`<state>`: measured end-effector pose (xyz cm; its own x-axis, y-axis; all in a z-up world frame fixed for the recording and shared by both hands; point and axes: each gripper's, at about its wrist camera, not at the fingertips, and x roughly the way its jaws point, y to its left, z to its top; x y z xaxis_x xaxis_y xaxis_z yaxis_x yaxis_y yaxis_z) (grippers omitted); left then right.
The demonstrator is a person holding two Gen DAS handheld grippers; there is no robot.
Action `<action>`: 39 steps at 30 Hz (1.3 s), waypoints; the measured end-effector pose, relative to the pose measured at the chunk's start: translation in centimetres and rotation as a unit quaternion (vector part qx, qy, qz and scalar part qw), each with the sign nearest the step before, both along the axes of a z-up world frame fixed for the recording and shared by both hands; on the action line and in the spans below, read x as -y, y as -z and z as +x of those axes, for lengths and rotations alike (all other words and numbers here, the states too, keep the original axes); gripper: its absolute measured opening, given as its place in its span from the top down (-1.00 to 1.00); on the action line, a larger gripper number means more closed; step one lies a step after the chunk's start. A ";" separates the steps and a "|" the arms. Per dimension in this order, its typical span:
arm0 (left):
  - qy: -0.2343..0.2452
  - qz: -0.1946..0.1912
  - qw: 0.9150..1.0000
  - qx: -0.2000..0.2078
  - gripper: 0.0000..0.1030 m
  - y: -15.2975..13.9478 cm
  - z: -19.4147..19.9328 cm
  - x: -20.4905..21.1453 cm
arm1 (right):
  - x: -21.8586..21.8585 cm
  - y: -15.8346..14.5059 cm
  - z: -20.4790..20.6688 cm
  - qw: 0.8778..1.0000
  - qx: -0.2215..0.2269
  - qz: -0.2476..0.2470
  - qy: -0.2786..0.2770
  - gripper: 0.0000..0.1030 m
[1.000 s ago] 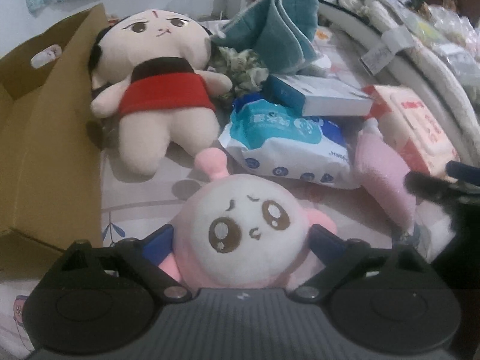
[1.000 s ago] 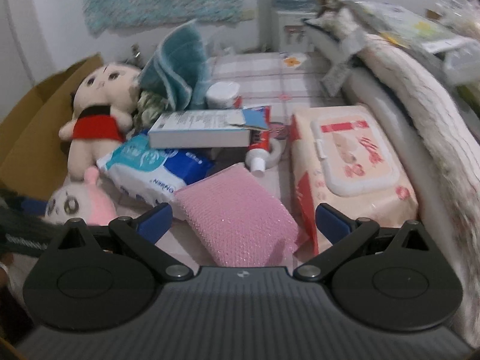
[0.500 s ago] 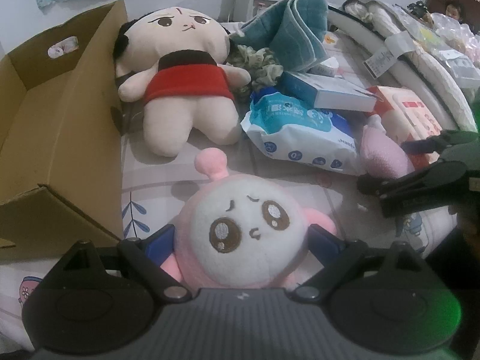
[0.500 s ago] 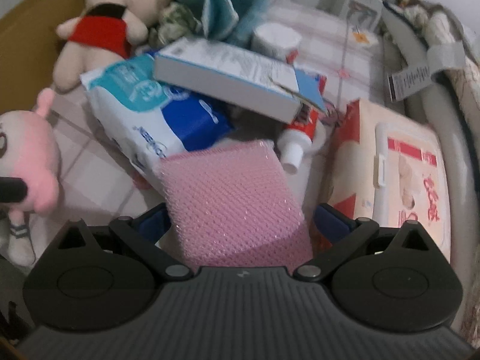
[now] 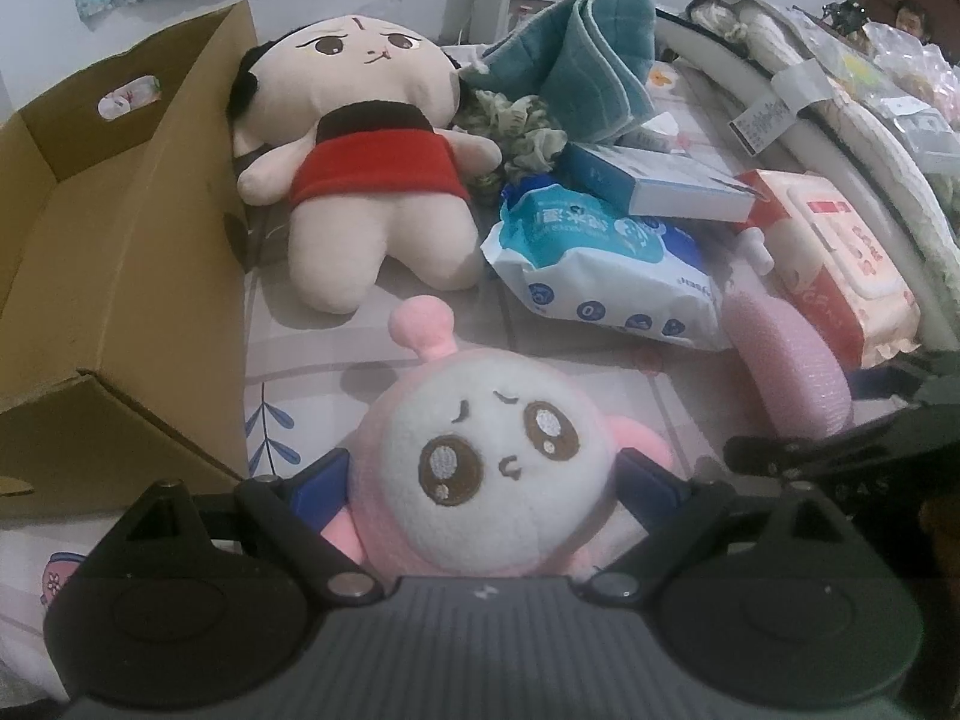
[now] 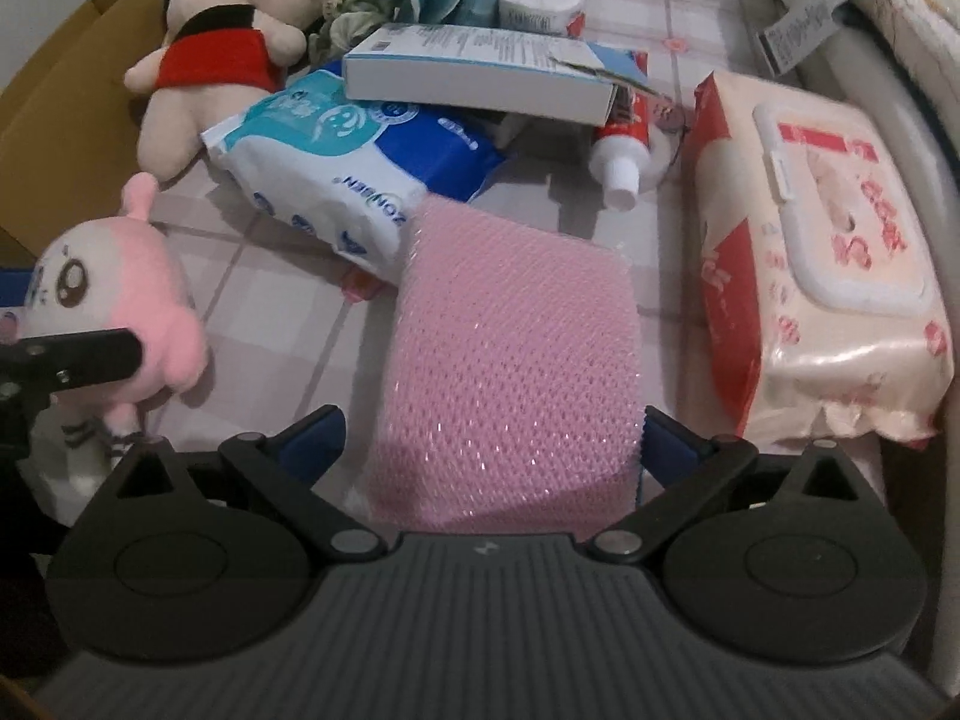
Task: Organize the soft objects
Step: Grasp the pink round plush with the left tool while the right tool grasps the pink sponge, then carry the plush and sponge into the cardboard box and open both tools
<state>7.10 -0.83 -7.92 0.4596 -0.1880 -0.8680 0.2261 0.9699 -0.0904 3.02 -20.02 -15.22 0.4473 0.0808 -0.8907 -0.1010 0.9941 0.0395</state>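
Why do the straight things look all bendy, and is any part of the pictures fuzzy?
Left wrist view: the fisheye lens bows the cardboard box and darkens the corners. Right wrist view: the pink sponge looks crisp with small glints, while the wet wipes pack near the edge looks stretched and slightly soft.

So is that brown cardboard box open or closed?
Open. The cardboard box has no lid over it: its bare inner walls and a handle cut-out show from above. Its floor is out of view.

We look low and close along each tongs across the bed; both views share the pink plush (image 5: 492,462) (image 6: 114,300) and sponge (image 5: 786,372) (image 6: 510,372).
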 end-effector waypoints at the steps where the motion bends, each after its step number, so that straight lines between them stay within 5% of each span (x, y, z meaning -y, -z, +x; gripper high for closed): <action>1: 0.000 0.001 1.000 0.000 -0.83 0.0 0.0 0.1 | 0.1 0.1 0.2 1.000 0.001 -0.001 0.000 -0.98; 8: -0.004 0.011 1.000 0.001 -0.83 0.0 0.2 0.5 | 0.3 0.5 0.7 1.000 0.013 -0.001 0.007 -0.94; 15: -0.002 0.027 1.000 0.007 -0.81 0.0 0.1 1.0 | 0.8 0.0 0.1 0.999 0.031 -0.001 0.017 -0.55; 30: -0.005 0.036 0.999 0.024 -0.77 -0.6 -0.4 1.8 | 0.9 -0.7 -1.4 0.998 0.049 0.029 0.026 -0.45; 39: -0.002 0.027 0.998 0.048 -0.77 -2.7 -2.3 1.9 | 0.5 -4.3 -4.0 0.995 0.094 0.019 0.025 -0.45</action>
